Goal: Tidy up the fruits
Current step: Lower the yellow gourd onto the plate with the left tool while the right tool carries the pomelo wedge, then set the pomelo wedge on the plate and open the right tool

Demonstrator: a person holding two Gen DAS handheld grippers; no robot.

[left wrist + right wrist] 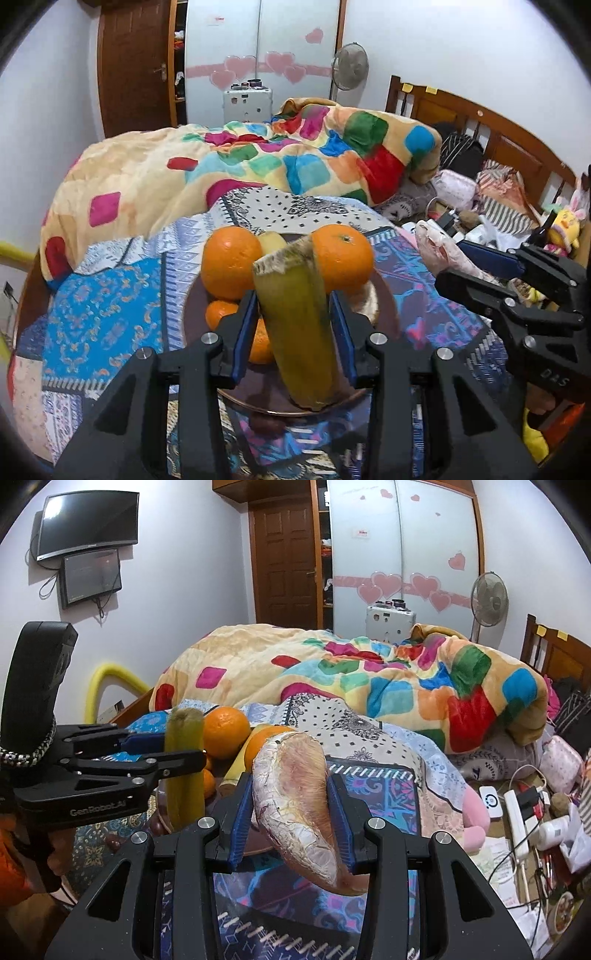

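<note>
Closest to me, the left gripper (295, 321) is clamped on a yellow-green piece of sugarcane (295, 332), its blue pads (245, 332) pressing on both sides of the stalk. This stalk stands nearly upright, with the cut end on top, and it hangs over the near part of a dark round plate (258, 404) that rests on the patterned bed sheet (110, 314)

Beside it, the right gripper (290, 808) grips a peeled pomelo segment (295, 812) between its pads (240, 819); the pale, membrane-covered piece sticks up and forward out of the jaws, above the sheet and to the right of the plate

Further back, on the plate, two big oranges (231, 262) sit on either side of the cane top, with a smaller orange (219, 314) lower on the left and something yellow (271, 242), maybe a banana, between the big ones

Behind all of this a bright patchwork blanket (221, 166) lies heaped across the bed, then a standing fan (349, 66), a wardrobe with pink hearts (258, 66) and a brown door (133, 66)
</note>
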